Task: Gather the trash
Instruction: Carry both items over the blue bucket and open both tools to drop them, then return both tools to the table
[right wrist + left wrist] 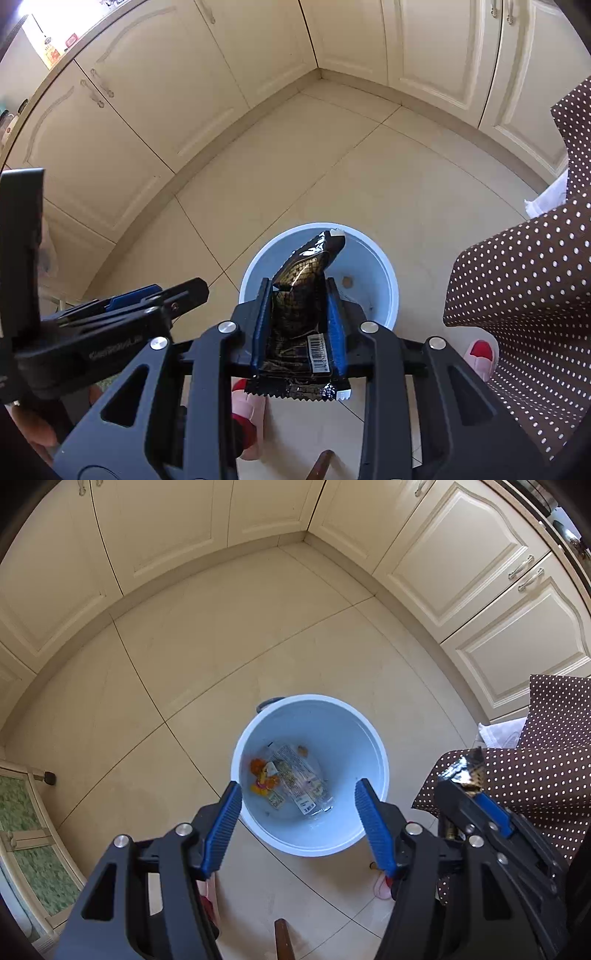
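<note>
A light blue bucket stands on the tiled floor; inside lie a clear printed wrapper and orange scraps. My left gripper is open and empty, held above the bucket's near side. My right gripper is shut on a black and gold snack wrapper and holds it over the bucket. The wrapper's top sticks out past the fingertips. In the left wrist view the right gripper shows at the right with the wrapper. The left gripper shows at the left in the right wrist view.
Cream cabinets line the floor on two sides and meet in a corner. A brown polka-dot cloth hangs at the right. Feet in pink slippers stand on the floor below the grippers. A glass-fronted cabinet door is at the left.
</note>
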Demonstrator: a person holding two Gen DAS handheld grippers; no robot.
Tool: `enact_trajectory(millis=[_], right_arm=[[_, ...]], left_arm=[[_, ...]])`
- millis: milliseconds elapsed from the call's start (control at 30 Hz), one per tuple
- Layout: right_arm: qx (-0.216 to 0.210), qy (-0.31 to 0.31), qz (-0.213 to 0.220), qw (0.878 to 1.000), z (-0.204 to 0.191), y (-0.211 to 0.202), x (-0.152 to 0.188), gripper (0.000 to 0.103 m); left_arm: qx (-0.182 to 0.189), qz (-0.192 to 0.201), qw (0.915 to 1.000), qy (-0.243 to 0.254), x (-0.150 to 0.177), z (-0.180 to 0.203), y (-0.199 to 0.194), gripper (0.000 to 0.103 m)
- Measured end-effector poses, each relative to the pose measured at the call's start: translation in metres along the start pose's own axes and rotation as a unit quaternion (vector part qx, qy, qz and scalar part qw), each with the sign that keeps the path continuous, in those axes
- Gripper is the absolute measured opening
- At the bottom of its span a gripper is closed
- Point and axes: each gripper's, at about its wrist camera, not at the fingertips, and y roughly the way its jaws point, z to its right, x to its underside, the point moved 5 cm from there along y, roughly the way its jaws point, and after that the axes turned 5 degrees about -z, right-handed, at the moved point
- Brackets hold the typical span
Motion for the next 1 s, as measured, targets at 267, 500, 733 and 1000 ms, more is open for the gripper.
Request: enact_trajectory(millis=[267, 500, 733, 1000], right_arm=[[0.005, 0.001, 0.008, 1.0, -0.007, 0.004, -0.009, 0.041], [0.009, -0.003, 0.01, 1.0, -0.004, -0.001, -0.007, 0.041], [0.02, -0.006, 0.032, 0.999, 0.003, -0.039, -0.001, 0.041], [0.03, -0.023, 0.124, 0.992, 0.008, -0.168, 0.009, 0.041]], left_arm=[[0.007, -0.002, 0.9999, -0.015, -0.003, -0.007, -0.001, 0.063], [0.011, 0.001, 0.9998, -0.014, -0.002, -0.005, -0.005, 0.063], [0.015, 0.035, 0.9992, 0.014, 0.009, 0.012, -0.036, 0.063], [0.042, 0.115, 0.9897, 0.074, 0.036, 0.073, -0.128, 0.063]])
